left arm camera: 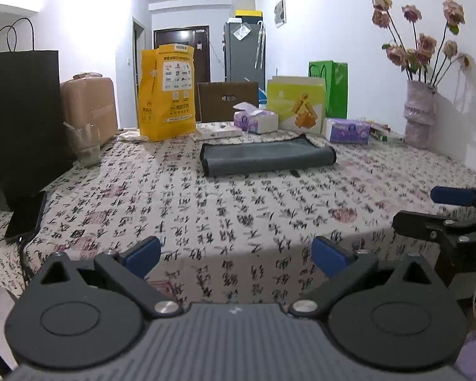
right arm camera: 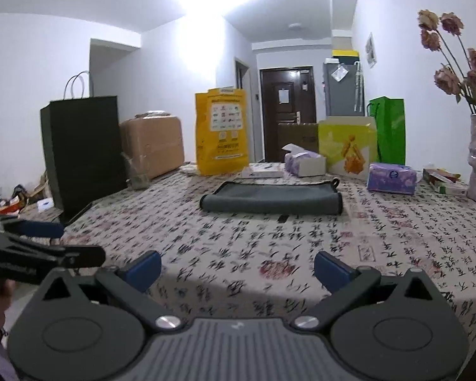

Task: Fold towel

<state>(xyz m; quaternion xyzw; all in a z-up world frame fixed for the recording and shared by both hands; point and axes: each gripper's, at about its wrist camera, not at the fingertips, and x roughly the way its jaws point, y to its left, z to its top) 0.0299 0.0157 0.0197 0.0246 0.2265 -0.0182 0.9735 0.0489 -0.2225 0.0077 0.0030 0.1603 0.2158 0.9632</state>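
Note:
A grey towel (left arm camera: 266,156) with a dark edge lies folded into a long flat strip on the table's far middle; it also shows in the right wrist view (right arm camera: 271,199). My left gripper (left arm camera: 236,255) is open and empty, low over the table's near edge, well short of the towel. My right gripper (right arm camera: 237,270) is open and empty, also at the near edge. The right gripper shows at the right of the left wrist view (left arm camera: 441,209), and the left gripper at the left of the right wrist view (right arm camera: 47,241).
The table wears a calligraphy-print cloth (left arm camera: 238,209). Along its back stand a black paper bag (left arm camera: 19,120), a glass (left arm camera: 85,146), a yellow bag (left arm camera: 166,92), tissue boxes (left arm camera: 349,130), a green bag (left arm camera: 331,85) and a vase of dried flowers (left arm camera: 420,114). A phone (left arm camera: 25,219) lies at left.

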